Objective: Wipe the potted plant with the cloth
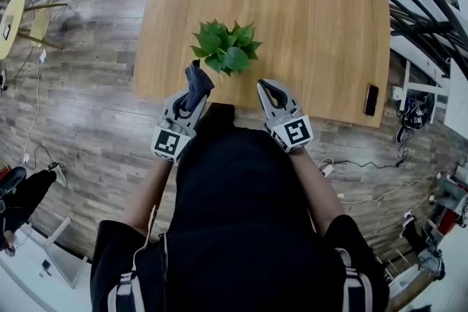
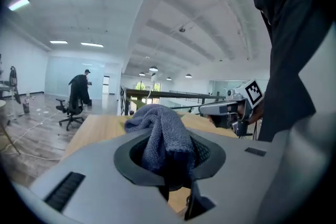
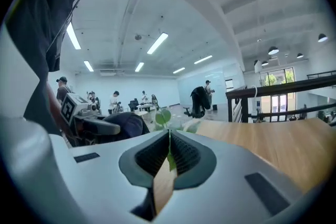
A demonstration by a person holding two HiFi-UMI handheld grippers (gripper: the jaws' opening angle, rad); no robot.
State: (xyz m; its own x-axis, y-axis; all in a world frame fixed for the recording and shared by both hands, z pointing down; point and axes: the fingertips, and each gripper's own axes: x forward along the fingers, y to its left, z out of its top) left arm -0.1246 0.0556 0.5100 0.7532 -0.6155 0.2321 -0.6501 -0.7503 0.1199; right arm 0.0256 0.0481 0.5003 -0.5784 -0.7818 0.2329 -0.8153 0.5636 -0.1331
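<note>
The leafy green plant sits mid-frame, left gripper clutching the grey-blue cloth, right gripper pinched closed.

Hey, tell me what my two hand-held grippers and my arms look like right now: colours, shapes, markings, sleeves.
The left hand-held gripper and the right hand-held gripper match: light grey, wedge-shaped bodies that taper to dark ribbed pads set in a black surround. Each carries a white cube at its rear, printed with black square markers. The person wears a black top with short sleeves.
</note>
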